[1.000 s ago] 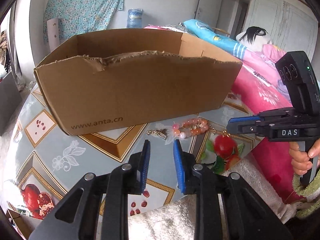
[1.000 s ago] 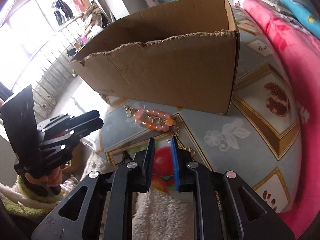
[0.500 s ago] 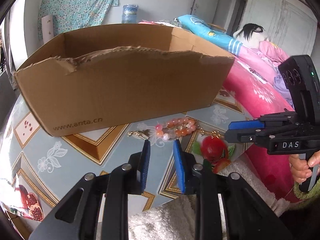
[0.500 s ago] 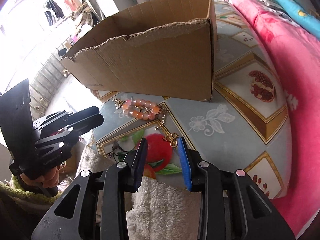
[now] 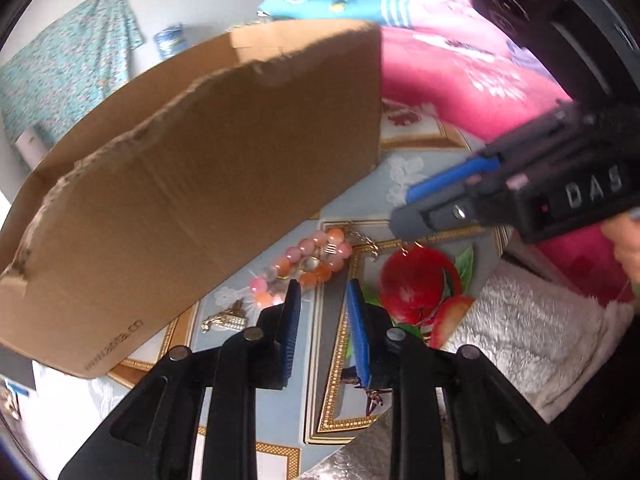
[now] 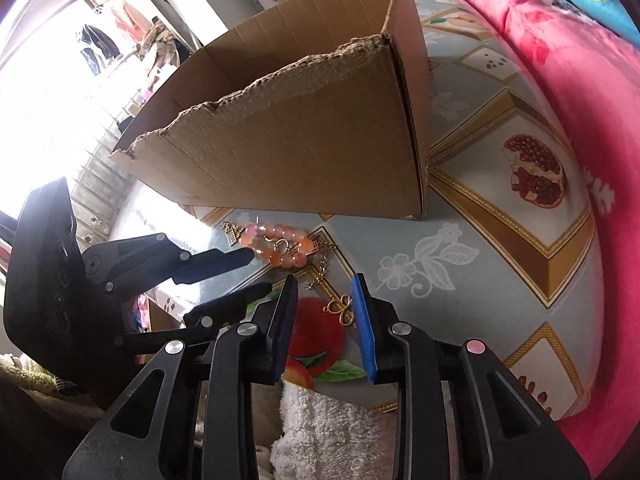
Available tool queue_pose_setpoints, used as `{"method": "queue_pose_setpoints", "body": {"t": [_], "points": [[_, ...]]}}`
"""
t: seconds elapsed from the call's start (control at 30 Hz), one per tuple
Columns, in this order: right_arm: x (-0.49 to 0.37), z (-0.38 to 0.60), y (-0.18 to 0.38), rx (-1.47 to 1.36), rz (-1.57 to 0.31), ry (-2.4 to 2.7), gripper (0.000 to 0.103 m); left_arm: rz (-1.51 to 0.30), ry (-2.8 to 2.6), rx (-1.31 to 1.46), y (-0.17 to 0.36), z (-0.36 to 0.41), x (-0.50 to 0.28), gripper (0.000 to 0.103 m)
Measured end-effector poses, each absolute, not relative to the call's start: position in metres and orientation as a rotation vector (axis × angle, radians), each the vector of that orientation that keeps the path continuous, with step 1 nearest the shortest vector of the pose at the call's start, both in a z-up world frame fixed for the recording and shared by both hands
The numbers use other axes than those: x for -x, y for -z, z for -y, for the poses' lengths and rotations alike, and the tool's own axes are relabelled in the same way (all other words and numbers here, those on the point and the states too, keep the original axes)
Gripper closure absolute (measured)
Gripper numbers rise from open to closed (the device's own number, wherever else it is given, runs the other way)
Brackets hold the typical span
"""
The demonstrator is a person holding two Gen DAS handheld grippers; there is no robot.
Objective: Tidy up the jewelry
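The inside of the box (image 6: 304,136) is hidden by its torn front wall. The bracelet (image 5: 308,264) is partly covered by the left claw (image 5: 320,292). The small charm (image 5: 226,318) is blurred beyond telling.

Black tongs (image 6: 324,296), blue pads (image 6: 362,320), "DAS" marking

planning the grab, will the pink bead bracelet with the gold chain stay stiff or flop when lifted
Probably floppy: the bead bracelet is separate round beads trailing a loose gold chain, so it should sag and dangle. The glossy beads may slip between pads. It looks light beside the cardboard box.
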State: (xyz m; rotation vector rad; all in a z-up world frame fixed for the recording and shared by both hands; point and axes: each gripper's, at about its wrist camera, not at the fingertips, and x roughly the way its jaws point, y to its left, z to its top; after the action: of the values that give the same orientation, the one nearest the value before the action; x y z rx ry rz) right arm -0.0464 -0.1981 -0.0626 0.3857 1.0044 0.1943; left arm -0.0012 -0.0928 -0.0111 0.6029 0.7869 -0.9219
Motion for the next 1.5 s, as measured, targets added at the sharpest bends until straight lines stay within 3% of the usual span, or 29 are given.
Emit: {"method": "queue_pose_setpoints", "body": {"t": [0.53, 0.6, 0.7, 0.8, 1.23, 1.5], "points": [[0.038, 0.219, 0.077, -0.474, -1.009, -0.243, 0.076, -0.792, 0.978, -0.681, 0.011, 0.115, -0.012, 0.08], [0.039, 0.221, 0.077, -0.476, -1.006, -0.243, 0.076, -0.807, 0.991, -0.672, 0.012, 0.117, -0.014, 0.082], [0.037, 0.227, 0.077, -0.485, -1.001, -0.243, 0.076, -0.798, 1.02, -0.69, 0.011, 0.114, -0.013, 0.093], [0.037, 0.23, 0.077, -0.494, -0.996, -0.244, 0.077, -0.785, 1.025, -0.698, 0.011, 0.116, -0.011, 0.094], [0.047, 0.231, 0.067, -0.486, -0.978, -0.242, 0.078, -0.692, 0.95, -0.503, -0.041, 0.086, -0.021, 0.094], [0.047, 0.217, 0.062, -0.468, -0.993, -0.242, 0.078, -0.762, 0.804, -0.295, -0.062, 0.026, -0.031, 0.094]]}}
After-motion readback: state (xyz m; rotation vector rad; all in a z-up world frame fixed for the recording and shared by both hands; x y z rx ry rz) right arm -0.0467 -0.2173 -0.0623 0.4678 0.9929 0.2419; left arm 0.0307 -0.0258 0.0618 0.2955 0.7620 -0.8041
